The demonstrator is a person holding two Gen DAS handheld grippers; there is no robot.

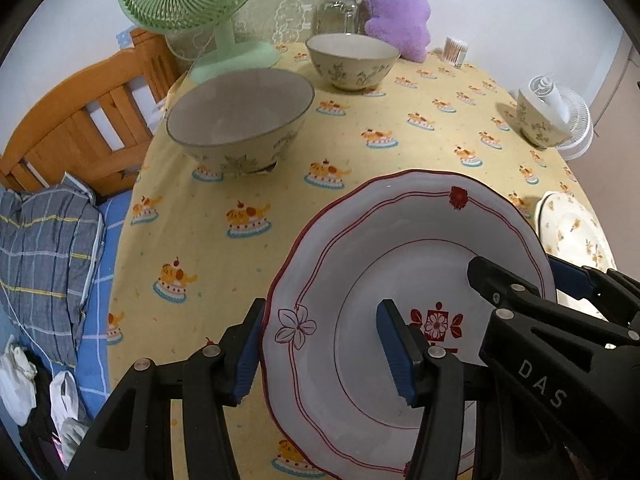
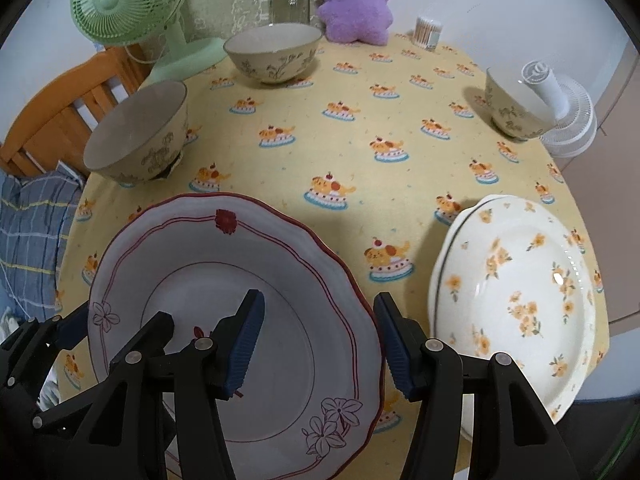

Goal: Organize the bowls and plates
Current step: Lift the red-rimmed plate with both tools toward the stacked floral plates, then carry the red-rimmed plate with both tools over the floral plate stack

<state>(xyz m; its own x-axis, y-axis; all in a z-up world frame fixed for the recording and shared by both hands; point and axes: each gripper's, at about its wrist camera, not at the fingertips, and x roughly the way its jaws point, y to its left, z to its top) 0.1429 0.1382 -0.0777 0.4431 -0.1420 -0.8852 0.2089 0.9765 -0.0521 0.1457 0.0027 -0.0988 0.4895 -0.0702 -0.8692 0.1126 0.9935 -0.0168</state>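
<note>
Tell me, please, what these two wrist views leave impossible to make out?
- Red-rimmed plate: its near edge is covered by the right gripper in the right wrist view.
- Floral plate: cut off behind the red-rimmed plate and the right gripper in the left wrist view.
- Whether the left gripper touches the plate's rim: unclear.

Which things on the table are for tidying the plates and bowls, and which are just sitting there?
For the job: red-rimmed plate, with both open grippers at its edges (left gripper, right gripper); yellow-flowered plate; three bowls, big bowl, back bowl, small bowl.

Just sitting there: green fan, white fan, glass jar, purple plush, cotton swabs.
</note>
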